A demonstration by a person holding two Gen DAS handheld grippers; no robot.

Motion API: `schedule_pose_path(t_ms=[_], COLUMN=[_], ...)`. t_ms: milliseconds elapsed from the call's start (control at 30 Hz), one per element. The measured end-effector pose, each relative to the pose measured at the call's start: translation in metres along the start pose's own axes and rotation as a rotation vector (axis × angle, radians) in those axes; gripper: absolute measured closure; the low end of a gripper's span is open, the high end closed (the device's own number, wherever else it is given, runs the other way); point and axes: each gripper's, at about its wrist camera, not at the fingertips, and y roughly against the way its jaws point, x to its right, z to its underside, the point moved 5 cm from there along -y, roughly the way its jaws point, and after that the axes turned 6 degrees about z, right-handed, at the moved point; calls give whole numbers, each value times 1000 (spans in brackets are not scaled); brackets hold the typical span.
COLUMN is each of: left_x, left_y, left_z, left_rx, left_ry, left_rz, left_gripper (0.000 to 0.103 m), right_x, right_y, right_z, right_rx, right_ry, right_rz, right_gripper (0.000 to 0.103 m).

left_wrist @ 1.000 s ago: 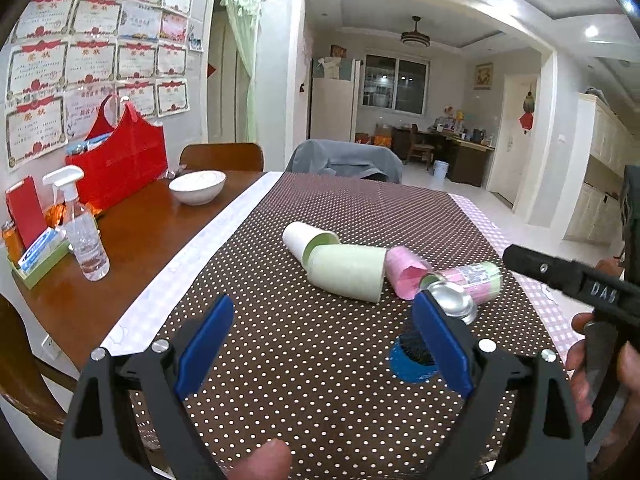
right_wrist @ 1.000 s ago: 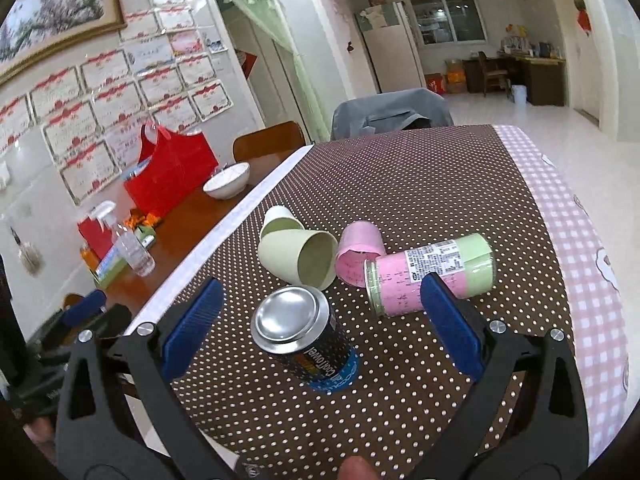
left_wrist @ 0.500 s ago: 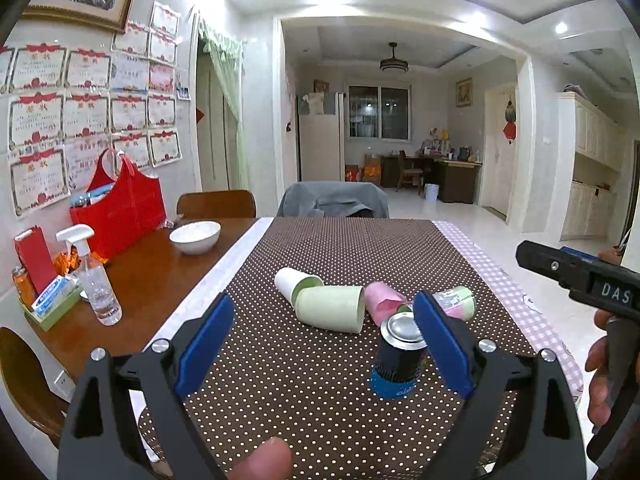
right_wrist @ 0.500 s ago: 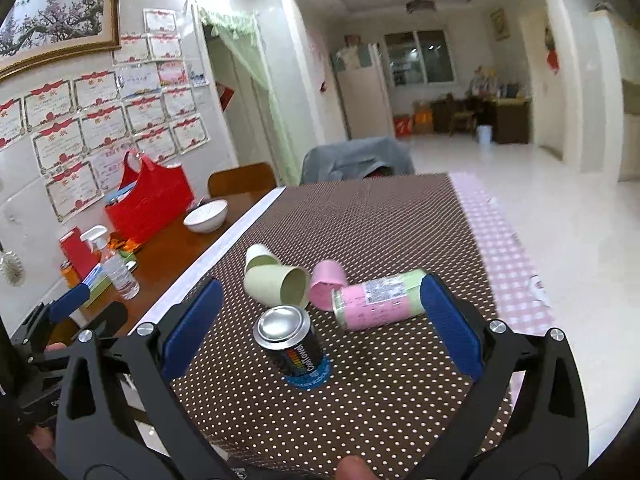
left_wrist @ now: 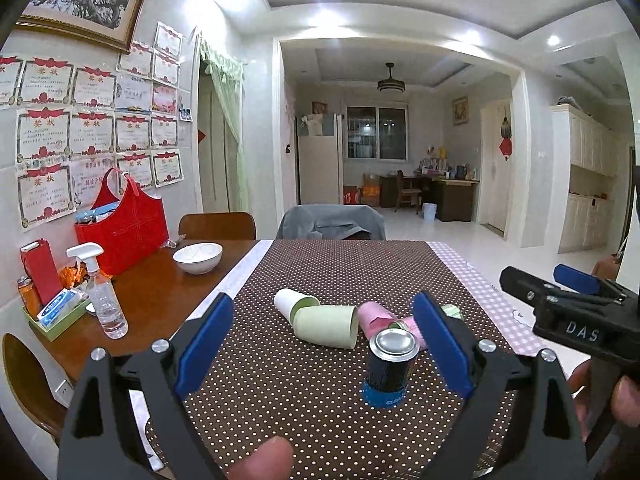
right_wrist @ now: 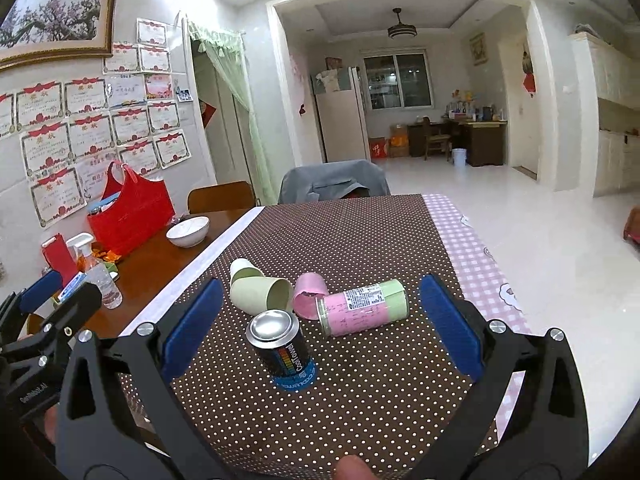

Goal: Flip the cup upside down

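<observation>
My counter [right_wrist: 360,232] carries everything. My left gripper [left_wrist: 320,344] and right gripper [right_wrist: 320,326] both gape wide, holding nothing. The green cup [right_wrist: 262,294] lies sideways at eleven o'clock from the upright can [right_wrist: 282,350].

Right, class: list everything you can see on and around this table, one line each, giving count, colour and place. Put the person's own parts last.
Cups: three, two pale green, one pink, lying on their sides mid-cloth.
Can: one, dark with blue base, standing nearest the camera.
Canister: one, pink and green, lying right of the cups.
Tablecloth: one, brown with white dots.
Bowl: one, white, on bare wood at left.
Red bag: one, by the wall.
Spray bottle: one, clear, left edge.
Left gripper: black, blue pads, open.
Right gripper: same, open.
</observation>
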Motion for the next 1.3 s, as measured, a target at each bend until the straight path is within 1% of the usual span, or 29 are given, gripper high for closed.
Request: schedule_pose_path(t_ms=[600,767,900,1100,1300], left_x=[1,1,0,-3,-6], left_y=[-2,-2,-4,-1,-4], left_z=[0,1,2,0,1], left_rx=[23,17,17,50,38], left_ry=[-3,3,5,7,21], left_rz=[-25,-14,-24,-17,-25], left_gripper=[13,13,13,12,12], right_x=[-6,-9,-10,-12,-13], right_y=[-3,-4,-6,-12,-13], right_z=[4,7,8,11,11], right_rx=[-6,-11,-19,-35,-38], right_ry=[21,29,30,34,37], right_rz=[12,10,7,-4,-9], right_gripper=[6,6,6,6,6])
